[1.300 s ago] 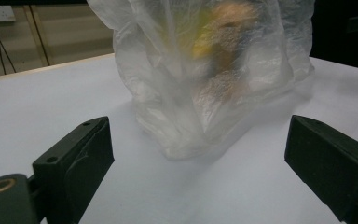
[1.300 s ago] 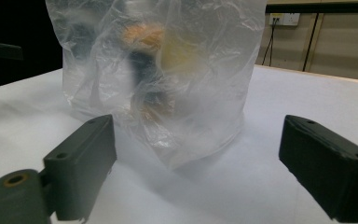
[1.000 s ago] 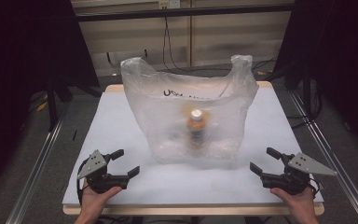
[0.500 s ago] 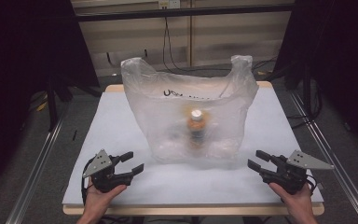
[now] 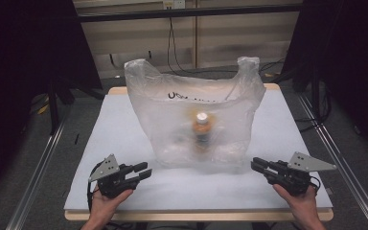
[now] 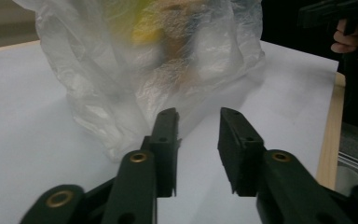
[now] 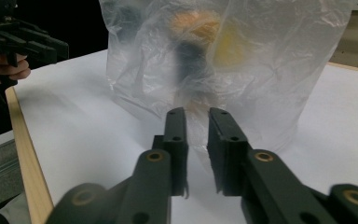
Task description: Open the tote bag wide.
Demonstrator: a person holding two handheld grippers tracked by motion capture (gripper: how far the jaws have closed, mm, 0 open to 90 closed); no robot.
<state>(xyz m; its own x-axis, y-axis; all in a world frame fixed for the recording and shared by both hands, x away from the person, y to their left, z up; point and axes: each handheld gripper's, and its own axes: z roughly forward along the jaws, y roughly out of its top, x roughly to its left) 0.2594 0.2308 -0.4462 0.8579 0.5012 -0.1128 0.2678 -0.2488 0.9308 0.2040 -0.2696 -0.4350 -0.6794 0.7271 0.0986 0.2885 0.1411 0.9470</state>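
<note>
both grippers, left gripper (image 5: 143,171) and right gripper (image 5: 258,165), are black with two flat jaws, brass-coloured pivot pins, a grey three-cornered plate on top and a black trailing cable; forearms bare

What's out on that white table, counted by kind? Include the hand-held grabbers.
Plastic bag: 1
Bottle inside the bag, seen through the plastic: 1
Grippers: 2, left gripper and right gripper
Total: 4
Other blurred shapes show through the bag, one of them yellowish, but they are too unclear to count.
</note>
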